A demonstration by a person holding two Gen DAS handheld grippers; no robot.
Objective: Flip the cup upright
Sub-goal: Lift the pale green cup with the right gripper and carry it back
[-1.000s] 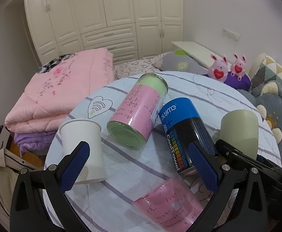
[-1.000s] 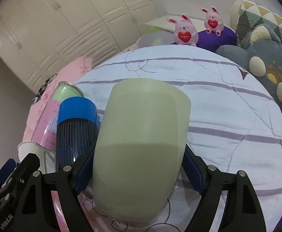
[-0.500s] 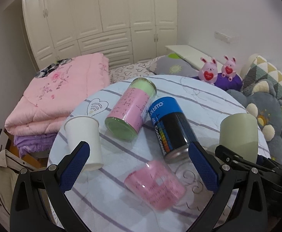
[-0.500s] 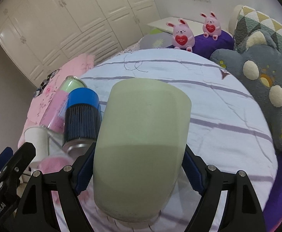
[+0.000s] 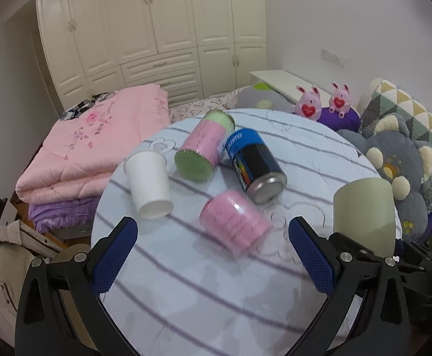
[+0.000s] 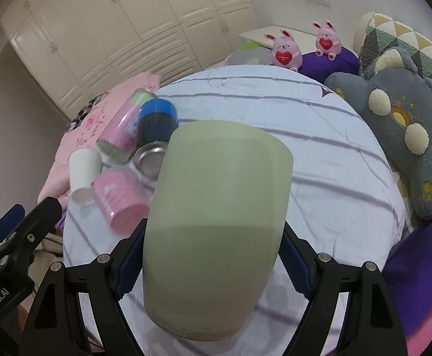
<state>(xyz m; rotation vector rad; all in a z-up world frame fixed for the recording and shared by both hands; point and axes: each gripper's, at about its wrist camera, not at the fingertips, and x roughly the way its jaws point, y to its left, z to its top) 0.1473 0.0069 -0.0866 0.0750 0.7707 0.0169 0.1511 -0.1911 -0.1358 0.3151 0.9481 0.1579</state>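
My right gripper is shut on a pale green cup, held in the air above the round table with its closed base pointing away from the camera. The same cup shows at the right of the left wrist view. My left gripper is open and empty above the table's near side. A pink cup lies on its side between the left fingers, blurred. A white paper cup lies tipped on the left.
A pink-and-green can and a blue-and-black can lie on their sides mid-table. A folded pink quilt is on the left. Two pink bunny toys and a grey plush cushion are on the right.
Both grippers have pulled up and back from the table, so more of it shows. The right gripper has carried the green cup higher. The pink cup looks blurred and now lies farther up the table.
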